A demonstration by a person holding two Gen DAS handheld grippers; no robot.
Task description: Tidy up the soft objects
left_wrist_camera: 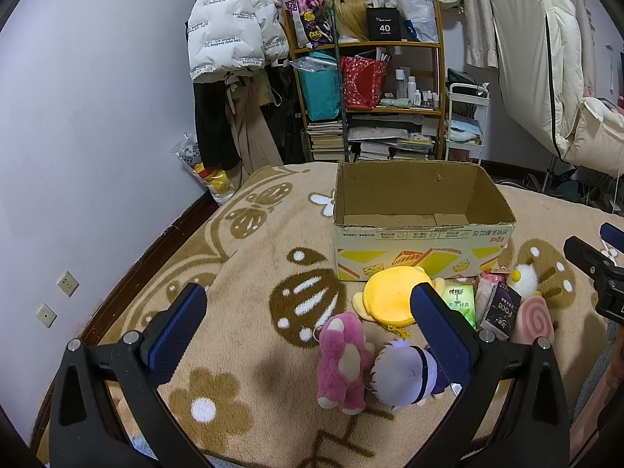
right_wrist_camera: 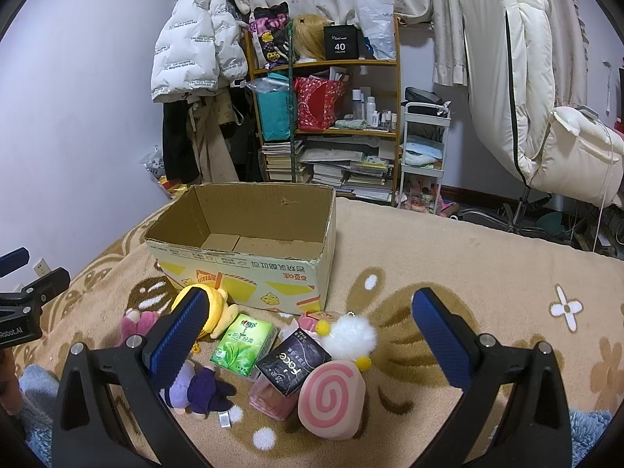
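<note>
Since the box [right_wrist_camera: 249, 234] sits empty, nothing's packed; toys [right_wrist_camera: 331, 397] wait, both grippers [left_wrist_camera: 308, 331] [right_wrist_camera: 312, 335] wide open.

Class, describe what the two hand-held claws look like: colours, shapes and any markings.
Both the left claw and right claw have black, Y-shaped plastic frames with silver bolt heads. Each finger ends in a flat, blue, textured pad. White lettering ending "Robot.AI" marks the left claw's body in the right wrist view. No cables or sleeves show.
</note>
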